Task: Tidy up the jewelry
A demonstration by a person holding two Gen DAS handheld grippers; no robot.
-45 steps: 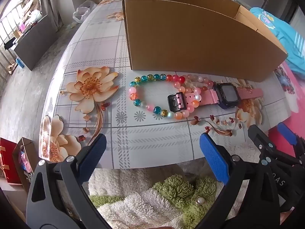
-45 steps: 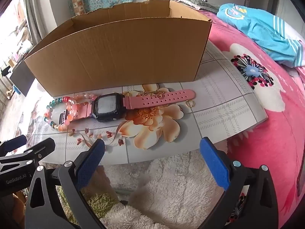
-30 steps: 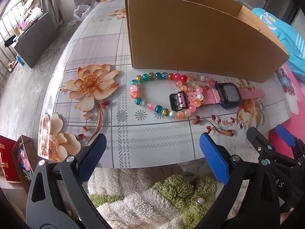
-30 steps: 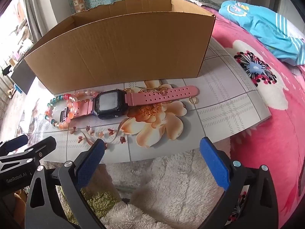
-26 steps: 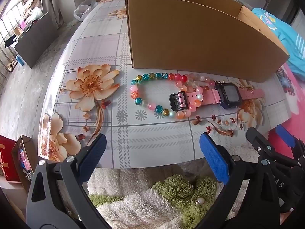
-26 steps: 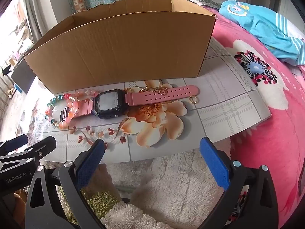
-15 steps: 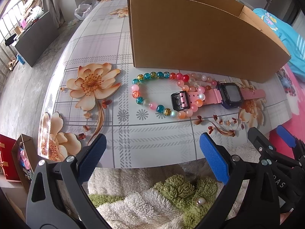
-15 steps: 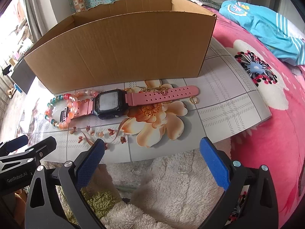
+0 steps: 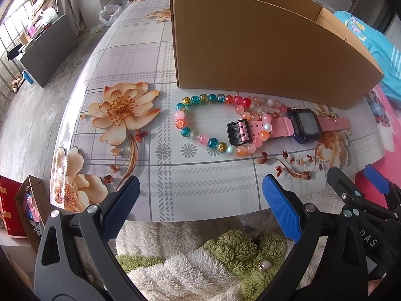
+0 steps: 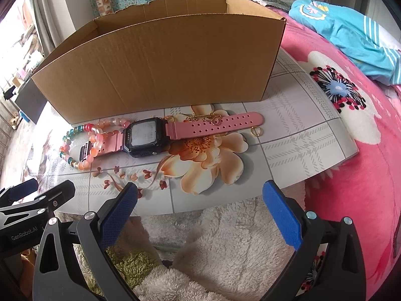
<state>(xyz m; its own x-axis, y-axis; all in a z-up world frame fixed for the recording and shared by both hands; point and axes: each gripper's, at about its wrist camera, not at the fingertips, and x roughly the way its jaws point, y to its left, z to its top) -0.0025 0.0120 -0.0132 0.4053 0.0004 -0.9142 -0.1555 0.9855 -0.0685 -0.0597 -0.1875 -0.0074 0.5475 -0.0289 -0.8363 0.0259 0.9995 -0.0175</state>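
Note:
A pink-strapped digital watch (image 9: 304, 125) (image 10: 145, 136) lies on the floral table in front of an open cardboard box (image 9: 263, 50) (image 10: 163, 67). A multicoloured bead bracelet (image 9: 200, 120) (image 10: 75, 145) lies under its buckle end. A thin gold chain (image 10: 205, 118) lies on the strap, and a small gold ring (image 10: 256, 131) lies by the strap's tip. My left gripper (image 9: 200, 208) is open and empty at the table's near edge, short of the bracelet. My right gripper (image 10: 200, 210) is open and empty, short of the watch.
The table (image 9: 155, 57) ends just ahead of both grippers, with white and green fluffy fabric (image 9: 200, 263) below. A pink floral blanket (image 10: 356, 150) and a blue garment (image 10: 351, 30) lie to the right. A red bag (image 9: 10, 205) stands on the floor at the left.
Both grippers have crept slightly toward the table and stayed open. The jewellery has not moved.

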